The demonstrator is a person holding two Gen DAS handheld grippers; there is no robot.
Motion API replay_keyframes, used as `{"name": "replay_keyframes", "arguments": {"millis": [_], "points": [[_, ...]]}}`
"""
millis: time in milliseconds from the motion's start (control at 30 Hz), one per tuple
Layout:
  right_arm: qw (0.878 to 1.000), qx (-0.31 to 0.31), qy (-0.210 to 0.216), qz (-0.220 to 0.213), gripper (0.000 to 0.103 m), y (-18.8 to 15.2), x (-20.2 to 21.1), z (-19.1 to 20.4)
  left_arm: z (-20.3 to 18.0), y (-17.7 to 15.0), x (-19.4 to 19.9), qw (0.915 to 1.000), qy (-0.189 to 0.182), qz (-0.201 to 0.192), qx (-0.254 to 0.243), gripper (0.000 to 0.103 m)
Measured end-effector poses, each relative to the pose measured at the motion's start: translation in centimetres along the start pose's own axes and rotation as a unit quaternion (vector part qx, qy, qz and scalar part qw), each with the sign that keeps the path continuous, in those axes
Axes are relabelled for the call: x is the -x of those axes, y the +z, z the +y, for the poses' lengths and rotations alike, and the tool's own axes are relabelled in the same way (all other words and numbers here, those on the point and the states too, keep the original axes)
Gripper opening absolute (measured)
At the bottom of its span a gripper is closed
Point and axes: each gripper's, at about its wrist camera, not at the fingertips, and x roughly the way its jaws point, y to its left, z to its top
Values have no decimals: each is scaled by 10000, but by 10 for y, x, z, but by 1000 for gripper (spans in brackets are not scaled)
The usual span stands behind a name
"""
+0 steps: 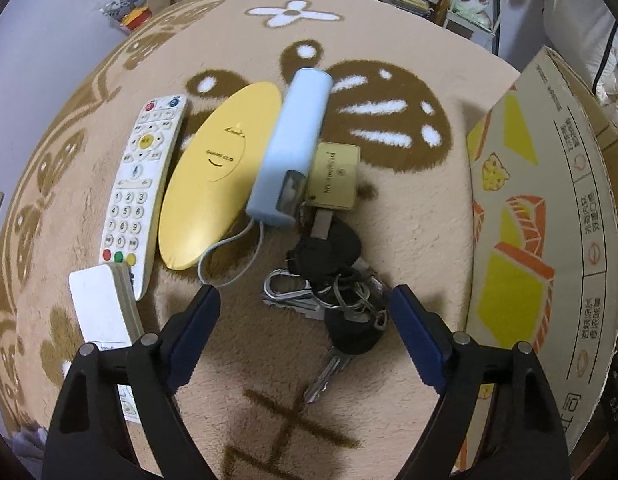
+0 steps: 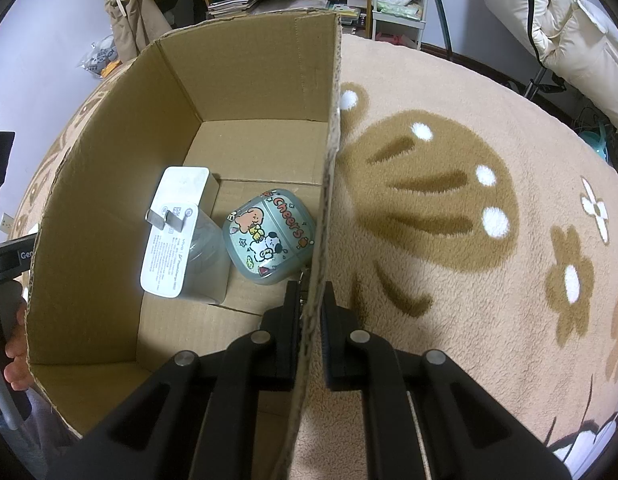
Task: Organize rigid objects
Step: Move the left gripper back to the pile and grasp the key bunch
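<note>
Hovering wide-jawed over black-fobbed keys, left gripper; right gripper apparently pinches box wall.

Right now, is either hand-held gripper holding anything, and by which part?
The right hand-held gripper is clamped on the cardboard box, gripping the top edge of its right side wall. The left hand-held gripper is open over the keys, holding nothing.

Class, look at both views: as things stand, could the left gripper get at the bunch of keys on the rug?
Probably yes. The left gripper is open, and the bunch of keys lies between its fingertips with nothing on top; the blue power bank lies farther off.
</note>
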Motion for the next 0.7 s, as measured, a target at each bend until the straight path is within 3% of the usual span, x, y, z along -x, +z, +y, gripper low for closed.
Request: {"name": "replay_keyframes", "arguments": {"millis": [133, 333, 600, 700], "points": [[10000, -1, 0, 0, 10, 0, 0, 0, 4, 1, 0, 9999, 9, -42, 105, 78], [10000, -4, 3, 1, 10, 0, 0, 0, 10, 2, -15, 9990, 65, 18, 442, 79], [10000, -2, -3, -1, 10, 0, 0, 0, 9, -1, -17, 9993, 31, -44, 363, 79], [10000, -2, 0, 1, 10, 0, 0, 0, 3, -5, -15, 9995, 141, -91, 266, 71]]}}
